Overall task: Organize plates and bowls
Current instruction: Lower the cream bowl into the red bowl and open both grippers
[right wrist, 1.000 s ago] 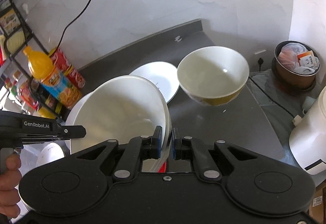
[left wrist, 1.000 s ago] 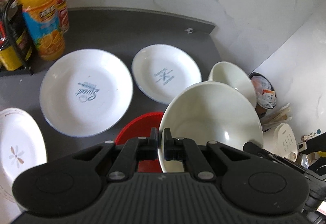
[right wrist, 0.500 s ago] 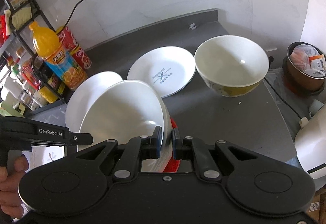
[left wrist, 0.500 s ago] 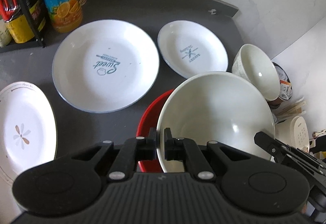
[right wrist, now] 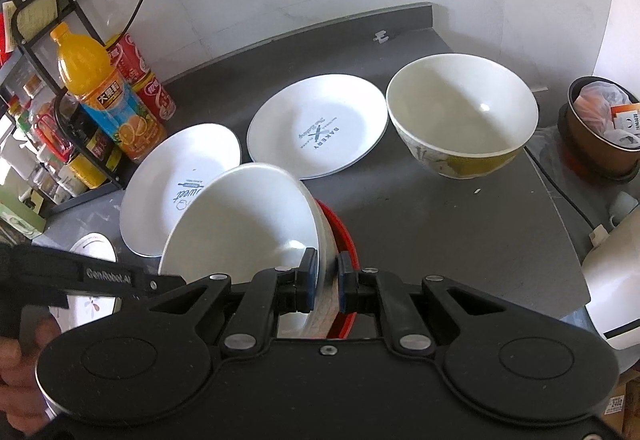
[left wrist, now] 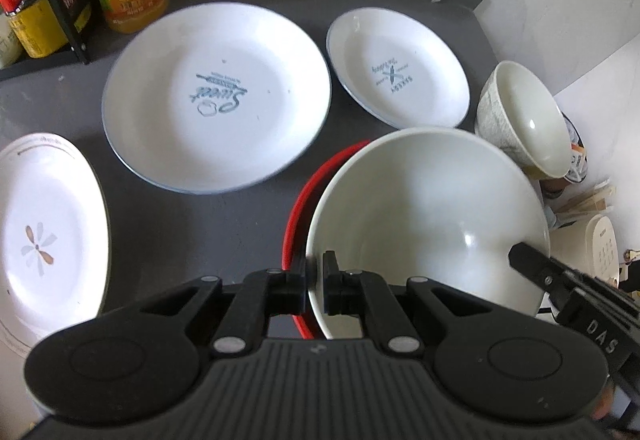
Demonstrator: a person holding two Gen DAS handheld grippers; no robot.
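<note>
Here, on the dark worktop (left wrist: 248,232), the dishes can be read from left to right: a flower-patterned plate (left wrist: 44,236) at the left edge, a large "Sweet" plate (left wrist: 216,96) toward the back, a smaller "Bakery" plate (left wrist: 396,68) beside it, and a patterned bowl (right wrist: 464,120) near the right edge.

A large white bowl (left wrist: 424,216) is held tilted above a red bowl (left wrist: 320,176) at the front edge. It is pinched on its rim from both sides: the left gripper (left wrist: 316,286) is pressed together on the rim, and the right gripper (right wrist: 324,282) is clamped on the opposite wall.

The step in hand is judged to be nesting the white bowl into the red one. It would best be levelled first, so that both rims meet evenly, then lowered slowly and centred. Both grips should be kept firm until the weight is taken by the red bowl, and released together, since glazed rims are likely to slip.
</note>
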